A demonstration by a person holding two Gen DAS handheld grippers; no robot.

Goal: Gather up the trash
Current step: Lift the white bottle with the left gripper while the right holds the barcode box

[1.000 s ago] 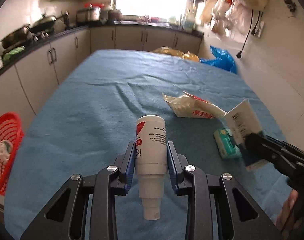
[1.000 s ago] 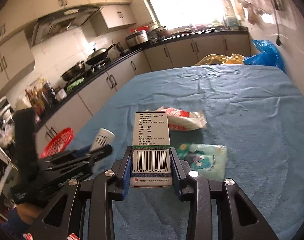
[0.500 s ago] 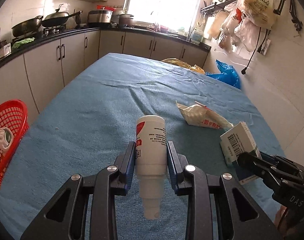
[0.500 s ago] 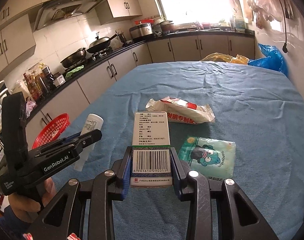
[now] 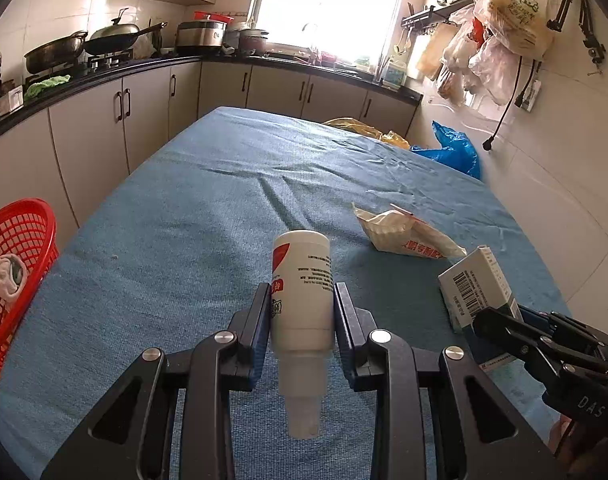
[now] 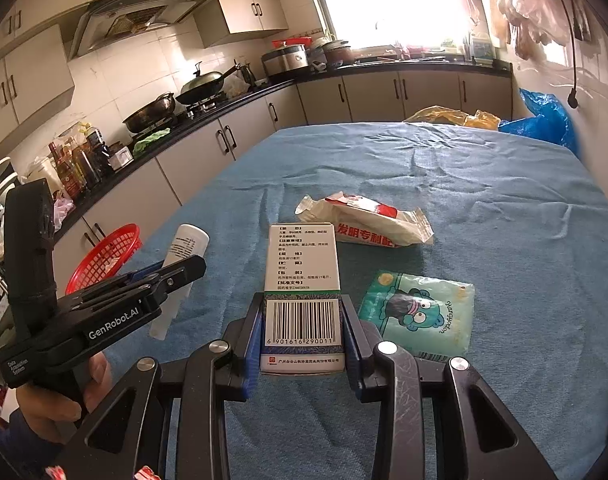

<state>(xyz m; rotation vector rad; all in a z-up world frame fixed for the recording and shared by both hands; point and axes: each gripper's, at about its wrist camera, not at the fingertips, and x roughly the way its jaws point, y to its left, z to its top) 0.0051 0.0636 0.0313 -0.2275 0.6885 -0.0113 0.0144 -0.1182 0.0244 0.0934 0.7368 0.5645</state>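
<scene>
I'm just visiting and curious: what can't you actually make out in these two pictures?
- Left wrist view: the tissue pack is hidden behind the medicine box.
- Red basket: cut off by the left edge; the white lump inside is unidentifiable.
- Right wrist view: the spray bottle label is too small to read.

My left wrist camera looks along its fingers, angled down over the blue table [image 5: 208, 216] toward the window. My right wrist camera sits just beside it, facing likewise. Both catch the white wrapper [image 5: 400, 234] [image 6: 364, 222] and red basket [image 5: 20, 268] [image 6: 104, 256].
</scene>
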